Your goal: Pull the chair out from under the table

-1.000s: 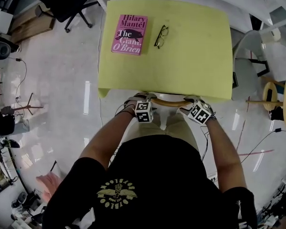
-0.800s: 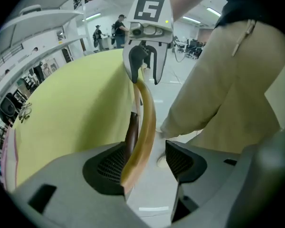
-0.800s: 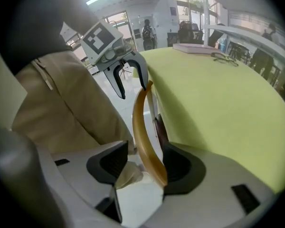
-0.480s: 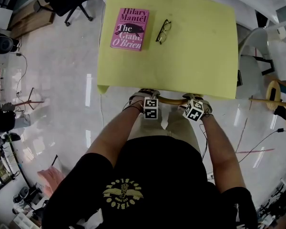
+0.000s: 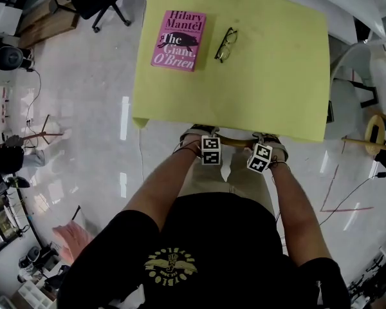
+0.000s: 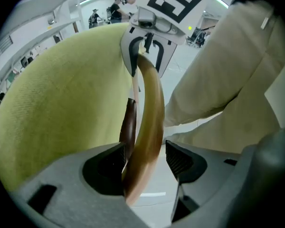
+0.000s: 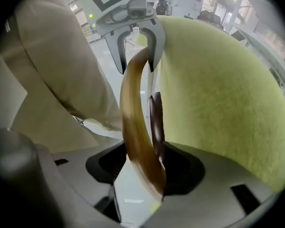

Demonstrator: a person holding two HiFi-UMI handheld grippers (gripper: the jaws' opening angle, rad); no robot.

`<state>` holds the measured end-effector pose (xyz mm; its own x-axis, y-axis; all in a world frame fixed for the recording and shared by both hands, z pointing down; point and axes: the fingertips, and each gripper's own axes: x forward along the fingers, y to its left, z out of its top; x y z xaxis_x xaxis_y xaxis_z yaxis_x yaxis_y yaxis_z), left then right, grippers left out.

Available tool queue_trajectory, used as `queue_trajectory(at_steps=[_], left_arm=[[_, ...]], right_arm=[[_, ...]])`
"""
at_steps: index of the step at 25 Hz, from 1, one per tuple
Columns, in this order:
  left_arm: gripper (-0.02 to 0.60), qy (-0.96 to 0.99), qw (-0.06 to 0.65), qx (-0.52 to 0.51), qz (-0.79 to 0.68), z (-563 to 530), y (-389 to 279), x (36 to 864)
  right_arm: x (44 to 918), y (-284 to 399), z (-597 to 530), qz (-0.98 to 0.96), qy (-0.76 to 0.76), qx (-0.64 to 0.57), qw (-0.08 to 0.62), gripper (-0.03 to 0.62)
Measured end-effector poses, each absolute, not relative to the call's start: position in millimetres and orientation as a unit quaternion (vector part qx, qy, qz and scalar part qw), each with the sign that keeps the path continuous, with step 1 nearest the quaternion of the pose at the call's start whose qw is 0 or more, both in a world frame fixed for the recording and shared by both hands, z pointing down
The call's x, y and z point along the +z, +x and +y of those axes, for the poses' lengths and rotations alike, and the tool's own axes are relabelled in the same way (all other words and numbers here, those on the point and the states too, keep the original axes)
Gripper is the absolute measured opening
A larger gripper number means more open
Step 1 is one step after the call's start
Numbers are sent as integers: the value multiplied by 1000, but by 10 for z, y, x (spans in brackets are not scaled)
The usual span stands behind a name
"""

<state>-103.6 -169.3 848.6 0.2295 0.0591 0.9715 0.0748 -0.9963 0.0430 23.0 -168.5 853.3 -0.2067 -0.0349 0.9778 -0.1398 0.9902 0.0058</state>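
One rectangular yellow-green desk (image 5: 276, 76) carried one pink paperback book (image 5: 178, 40) and, just beside it, one pair of black-rimmed glasses (image 5: 225, 44). One wooden chair stood tucked under the desk's near edge, so that only its curved brown back rail (image 5: 235, 139) showed past the edge, in front of the person's beige trouser legs (image 5: 244, 172). Two grippers were set side by side on that rail, both pointing steeply down, with the person's two bare forearms (image 5: 161, 185) reaching forward to them. The left gripper (image 5: 202, 137) straddled the rail with its fingers (image 6: 183, 159) apart, a gap showing on one side. The right gripper (image 5: 265, 140) likewise straddled the rail; its fingers (image 7: 105, 161) had just been opening and were not clamped on it.
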Motion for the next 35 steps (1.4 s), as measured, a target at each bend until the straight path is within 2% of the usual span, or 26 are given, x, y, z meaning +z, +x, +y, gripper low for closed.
queue_trajectory(at_steps=[6,14,29,35], left_arm=[[223,-761,73,-644,4,-1836,-1058,8654],[181,-736,80,-671,-38,-1730,-1102,8675],[178,-730,127,-665,-93,-1304,-1259,8665],[178,-720,116,-676,-104,-954,-1277,8661]], right_arm=[[8636,270,-1760,-743,84,23,663,224],[8643,294,-1676,-724,73,33,685,216],[8587,116,-1041,-721,107,89,679,210],[8552,105,-679,-735,98,100,664,210]])
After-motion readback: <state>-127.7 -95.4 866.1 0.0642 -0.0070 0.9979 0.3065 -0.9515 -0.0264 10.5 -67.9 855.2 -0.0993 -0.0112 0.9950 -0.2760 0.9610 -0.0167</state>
